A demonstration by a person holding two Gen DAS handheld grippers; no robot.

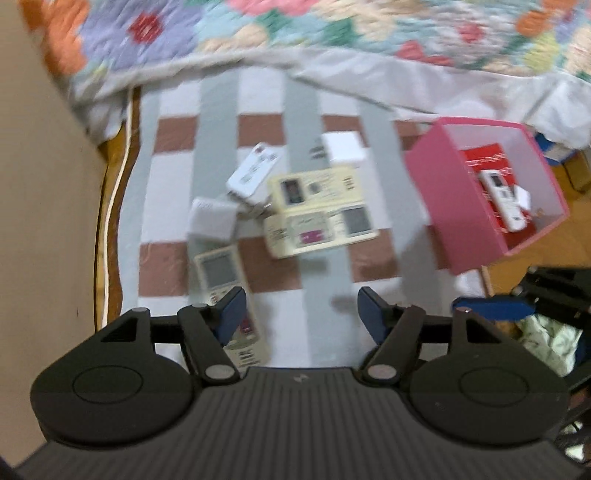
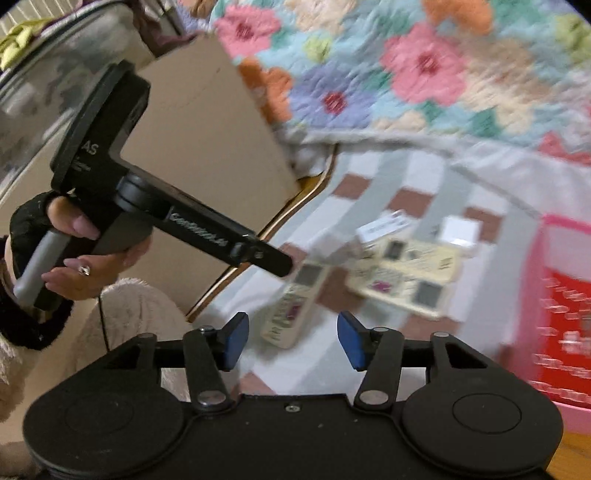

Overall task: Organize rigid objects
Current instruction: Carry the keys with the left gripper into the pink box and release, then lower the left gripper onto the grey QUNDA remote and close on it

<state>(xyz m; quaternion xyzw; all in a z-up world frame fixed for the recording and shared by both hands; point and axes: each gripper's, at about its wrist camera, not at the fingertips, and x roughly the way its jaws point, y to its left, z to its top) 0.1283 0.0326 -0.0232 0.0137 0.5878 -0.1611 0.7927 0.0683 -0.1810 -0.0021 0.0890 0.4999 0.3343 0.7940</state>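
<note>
Several remotes lie on a checked cloth [image 1: 177,155]. In the left wrist view two cream remotes [image 1: 317,210] lie side by side, with a white remote [image 1: 255,171] and a white adapter [image 1: 212,219] to their left. A third cream remote [image 1: 221,273] lies partly under my left gripper [image 1: 301,314], which hangs open above the cloth and holds nothing. A pink box [image 1: 436,192] at the right holds a white remote [image 1: 502,199] on a red item. My right gripper [image 2: 293,339] is open and holds nothing, above a cream remote [image 2: 291,306].
A cardboard box [image 1: 44,184] stands at the left, with a white cable [image 1: 110,221] along the cloth's edge. A flowered quilt [image 1: 332,33] hangs behind. A small white box [image 1: 345,147] sits at the back. A hand [image 2: 88,254] holds the left gripper's handle.
</note>
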